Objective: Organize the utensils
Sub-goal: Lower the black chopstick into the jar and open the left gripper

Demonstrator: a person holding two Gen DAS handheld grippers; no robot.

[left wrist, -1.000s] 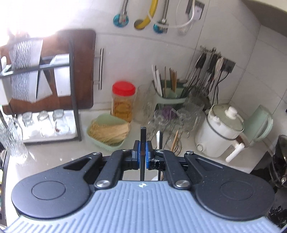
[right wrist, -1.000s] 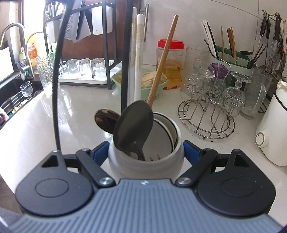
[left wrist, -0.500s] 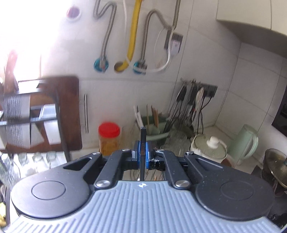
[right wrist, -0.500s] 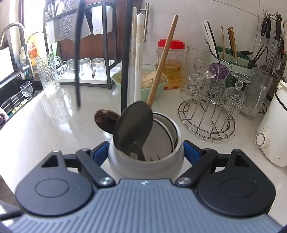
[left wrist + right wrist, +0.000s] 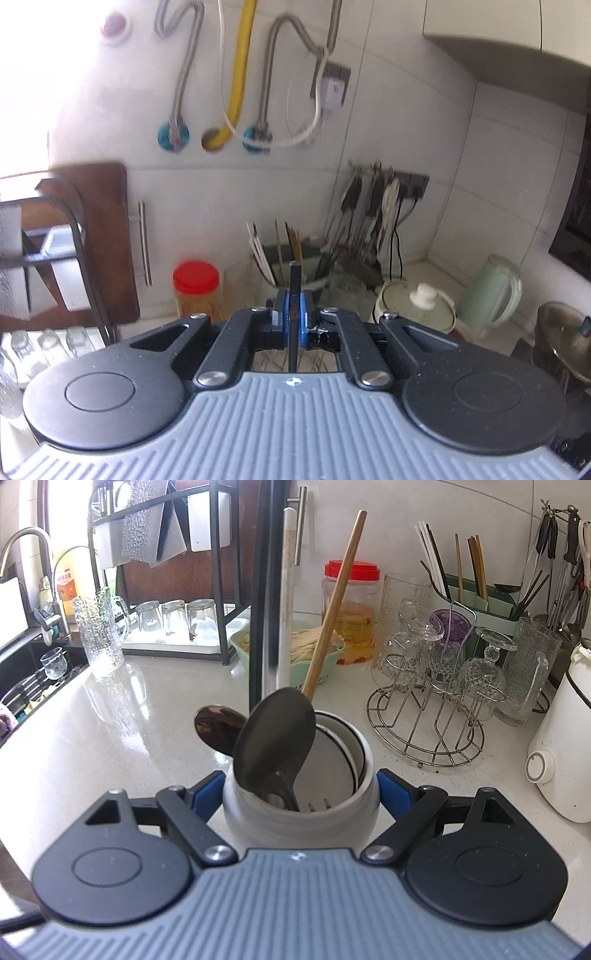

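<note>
With spoons (image 5: 273, 738) and chopsticks (image 5: 334, 605) already standing in the white holder (image 5: 301, 812) that the right gripper (image 5: 301, 797) clasped at lower centre, the left gripper (image 5: 291, 319) pinched one thin black utensil (image 5: 294, 295), apparently not yet put away.

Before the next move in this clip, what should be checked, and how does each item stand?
1. Left gripper shut on the thin black utensil: ok.
2. Utensil upright between the pads: ok.
3. Right gripper clamped on the white holder: ok.
4. Holder standing on the counter: cannot tell, base hidden.
5. Room in the holder beside the dark spoon and wooden chopstick: ok, right side open.
6. Lower end of the black utensil: cannot tell, hidden.
</note>
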